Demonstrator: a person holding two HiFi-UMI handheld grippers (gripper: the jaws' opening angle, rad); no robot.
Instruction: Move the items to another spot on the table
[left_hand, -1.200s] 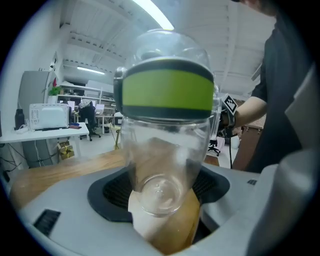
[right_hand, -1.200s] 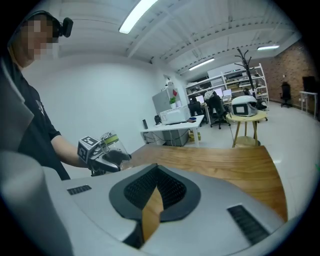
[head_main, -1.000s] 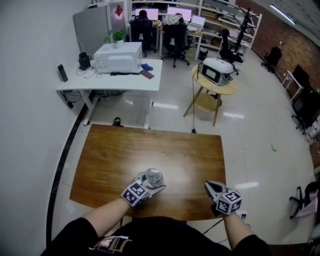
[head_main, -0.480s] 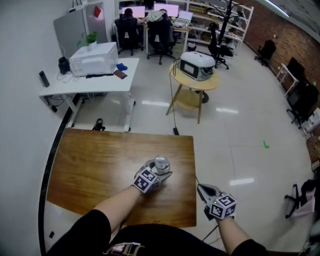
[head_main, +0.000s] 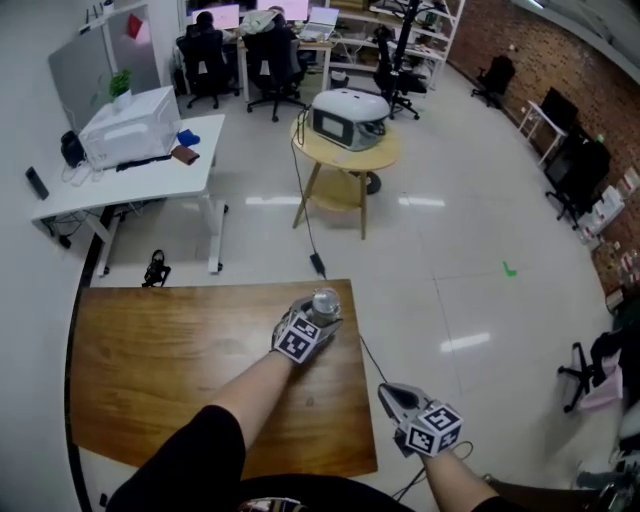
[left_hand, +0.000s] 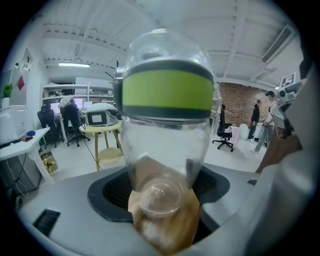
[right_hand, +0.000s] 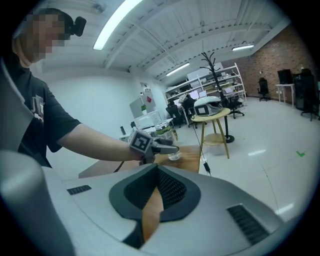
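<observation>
So far: my left tongs (head_main: 316, 322) were clamped on the clear green-banded jar (head_main: 324, 301) at the worktop's (head_main: 160, 350) far right corner.
Other hand: my right tongs (head_main: 390, 397) were pinched together, empty, beyond the near right edge.
Remaining: setting it down and letting go; I saw no other items.

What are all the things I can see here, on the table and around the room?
table: one, brown wood, in front of the person
jar: one, clear glass with a green band, at the table's far right corner
desk: one, white, far left, white box on it
round table: one, pale wood, beyond, white device on top
left tongs: one, grey, shut on the jar
right tongs: one, grey, shut, empty, past the table's right edge
</observation>
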